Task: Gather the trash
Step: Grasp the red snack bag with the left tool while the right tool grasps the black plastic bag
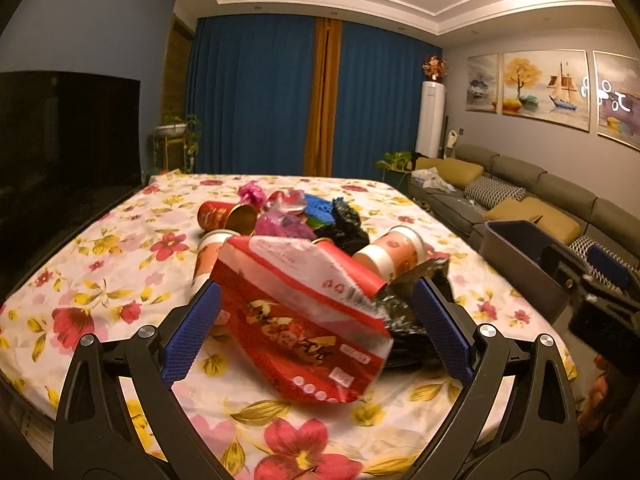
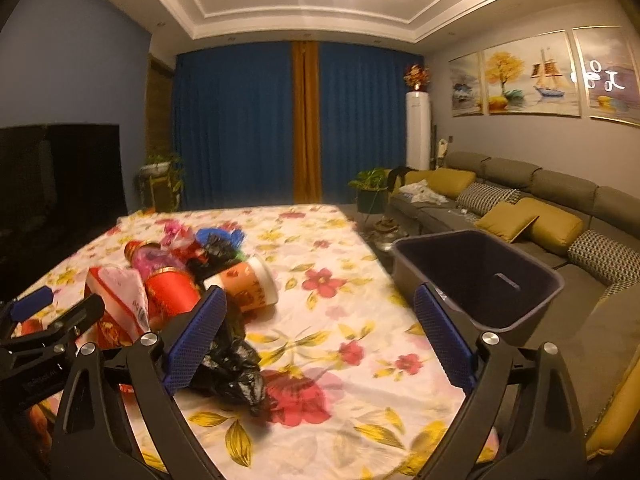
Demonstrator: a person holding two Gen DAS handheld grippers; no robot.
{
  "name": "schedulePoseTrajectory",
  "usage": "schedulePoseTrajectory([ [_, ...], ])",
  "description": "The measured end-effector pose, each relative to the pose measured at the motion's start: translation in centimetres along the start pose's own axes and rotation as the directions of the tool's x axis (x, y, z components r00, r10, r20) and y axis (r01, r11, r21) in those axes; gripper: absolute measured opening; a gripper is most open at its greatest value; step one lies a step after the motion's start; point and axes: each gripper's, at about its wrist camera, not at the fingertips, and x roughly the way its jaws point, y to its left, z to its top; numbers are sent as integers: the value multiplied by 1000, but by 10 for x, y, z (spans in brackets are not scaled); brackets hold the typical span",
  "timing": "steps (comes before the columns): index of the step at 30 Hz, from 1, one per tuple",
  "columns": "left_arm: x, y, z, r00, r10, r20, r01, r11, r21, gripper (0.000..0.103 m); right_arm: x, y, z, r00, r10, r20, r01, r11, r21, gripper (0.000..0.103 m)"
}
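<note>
Living-room surroundings: blue curtains, a dark television at left, a sofa along the right wall, and a worktop (image 1: pixel 100 280) covered with a floral cloth.

Trash location: the litter is heaped on the worktop's centre and near side. It includes a red snack bag (image 1: pixel 304 320), paper cups (image 1: pixel 394 254), a red can (image 1: pixel 218 214) and crumpled black plastic bags (image 2: pixel 230 364). A dark bin (image 2: pixel 480 276) stands at the worktop's right edge, empty as far as can be seen.

Left claw (image 1: pixel 316 334): spread wide, pinching nothing. The red snack bag lies directly ahead between the two blue pads, its long axis running diagonally from upper left to lower right. The pads do not press on it.

Right claw (image 2: pixel 318 340): spread wide, holding nothing. A black plastic bag lies against the inner side of its left pad; the bin lies ahead and to the right (just beyond the right pad).

Assessment: the left claw is nearer the snack bag, the right claw nearer the black bag and the bin.

Markings: printing on the snack bag and cups is too blurred to read.
</note>
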Motion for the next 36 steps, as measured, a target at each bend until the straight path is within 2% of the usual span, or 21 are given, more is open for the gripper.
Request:
schedulePoseTrajectory([
  [4,12,11,-3,1000,3,-14,-3,1000,-26,91,21,13,-8,999,38,-25,-38,999,-13,89],
  [6,18,15,-5,1000,5,-20,-5,1000,-27,90,32,20,-11,997,64,-47,-65,998,-14,81],
  [13,42,28,-5,999,3,-52,-5,999,-50,85,61,41,-19,989,115,-90,-118,992,-34,73],
  [19,55,30,-6,998,-10,-69,6,998,-58,85,77,49,-25,978,156,-137,-163,986,-43,55],
  [21,59,31,-6,997,-9,-74,5,998,-56,84,81,51,-26,974,169,-151,-178,983,-49,42],
  [26,68,36,-9,993,-35,-114,24,996,-90,74,88,54,-31,963,193,-190,-206,977,-52,18],
  [32,76,41,-13,985,-76,-154,58,991,-117,59,84,51,-31,967,194,-167,-205,977,-50,6],
  [36,81,47,-16,977,-122,-178,96,984,-149,39,82,48,-31,969,194,-155,-203,978,-45,3],
])
